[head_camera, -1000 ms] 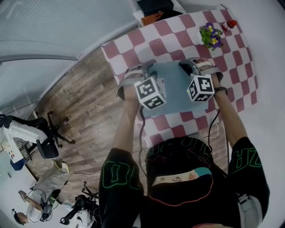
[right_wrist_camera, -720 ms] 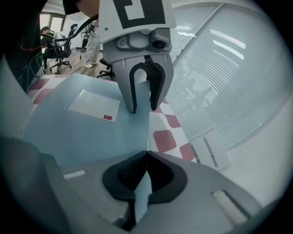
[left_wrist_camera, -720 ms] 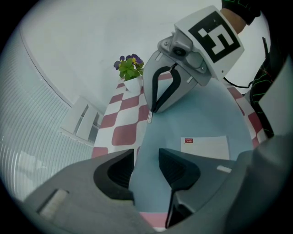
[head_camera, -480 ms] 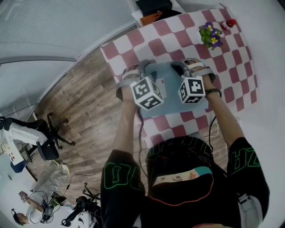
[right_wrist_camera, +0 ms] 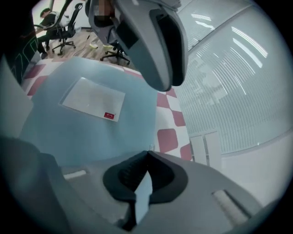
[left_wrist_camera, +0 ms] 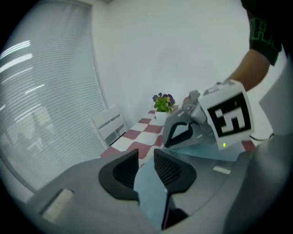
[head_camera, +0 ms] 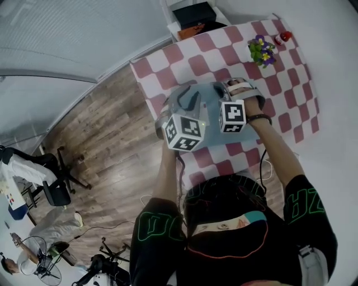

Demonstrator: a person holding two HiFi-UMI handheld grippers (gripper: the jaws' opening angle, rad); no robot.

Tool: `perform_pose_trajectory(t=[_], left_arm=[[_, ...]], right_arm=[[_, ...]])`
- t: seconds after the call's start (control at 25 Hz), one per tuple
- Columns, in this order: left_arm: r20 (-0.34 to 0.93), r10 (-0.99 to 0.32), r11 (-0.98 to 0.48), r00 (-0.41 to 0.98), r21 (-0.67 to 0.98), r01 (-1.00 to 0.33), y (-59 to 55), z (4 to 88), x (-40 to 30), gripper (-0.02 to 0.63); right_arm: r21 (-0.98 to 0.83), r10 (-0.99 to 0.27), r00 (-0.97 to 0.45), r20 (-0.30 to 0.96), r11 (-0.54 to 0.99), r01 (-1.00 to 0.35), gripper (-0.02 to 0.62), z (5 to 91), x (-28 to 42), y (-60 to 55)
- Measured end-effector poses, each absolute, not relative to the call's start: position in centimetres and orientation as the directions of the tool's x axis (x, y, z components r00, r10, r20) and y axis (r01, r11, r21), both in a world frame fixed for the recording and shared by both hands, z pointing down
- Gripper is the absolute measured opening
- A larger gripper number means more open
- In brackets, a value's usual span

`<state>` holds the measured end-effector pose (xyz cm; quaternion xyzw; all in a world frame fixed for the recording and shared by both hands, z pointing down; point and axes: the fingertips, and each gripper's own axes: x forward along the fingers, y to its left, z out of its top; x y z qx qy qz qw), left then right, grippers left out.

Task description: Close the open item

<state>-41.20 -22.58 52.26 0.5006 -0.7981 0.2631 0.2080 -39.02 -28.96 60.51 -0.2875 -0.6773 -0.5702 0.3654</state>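
A light blue plastic pouch (head_camera: 211,99) with a white label (right_wrist_camera: 94,98) lies on the red-and-white checked tablecloth (head_camera: 184,56). My right gripper (right_wrist_camera: 146,157) is shut on the pouch's (right_wrist_camera: 91,132) far right edge; a thin blue strip sits pinched between its pads. My left gripper (left_wrist_camera: 145,157) is at the pouch's left edge. Its jaws are closing with the blue sheet (left_wrist_camera: 151,192) between them, and a gap still shows at the pads. In the head view the left gripper (head_camera: 187,99) and right gripper (head_camera: 235,86) are close together over the pouch.
A potted plant with purple and yellow flowers (head_camera: 262,49) and a small red object (head_camera: 282,37) stand at the table's far right corner. A black box (head_camera: 193,12) sits beyond the table. A white chair (left_wrist_camera: 110,125) is by the table; office chairs and people are on the wooden floor at lower left.
My left gripper has moved right, toward the right gripper, so the two marker cubes are now nearly side by side. The right gripper has shifted slightly left.
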Motion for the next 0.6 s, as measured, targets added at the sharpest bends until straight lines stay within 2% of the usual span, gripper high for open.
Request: perform_pose_trajectory(t=[0.12, 0.2, 0.32, 0.4, 0.6], left_arm=[[0.538, -0.705, 0.499, -0.462, -0.087, -0.862, -21.6, 51.6, -41.1, 0.035], [0.512, -0.703, 0.543, -0.493, -0.062, -0.838, -21.1, 50.8, -41.1, 0.011], [0.484, -0.716, 0.549, -0.503, -0.055, -0.834, -20.9, 49.6, -40.4, 0.011], [0.469, -0.721, 0.546, -0.51, -0.07, -0.835, -20.3, 48.6, -40.0, 0.009], [0.432, -0.725, 0.563, -0.536, -0.075, -0.823, -19.3, 46.7, -39.7, 0.009]], right_arm=[[0.576, -0.087, -0.569, 0.817, 0.1, 0.811, -0.009, 60.9, -38.9, -28.6], [0.566, -0.078, -0.561, 0.824, 0.155, 0.81, -0.009, 61.0, -39.1, -28.6], [0.444, 0.023, -0.514, 0.858, 0.468, 0.764, -0.008, 60.3, -39.3, -29.0], [0.305, 0.099, -0.494, 0.864, 0.678, 0.669, -0.006, 59.3, -39.4, -29.6], [0.126, 0.178, -0.586, 0.79, 0.889, 0.44, -0.006, 55.7, -39.3, -30.8]])
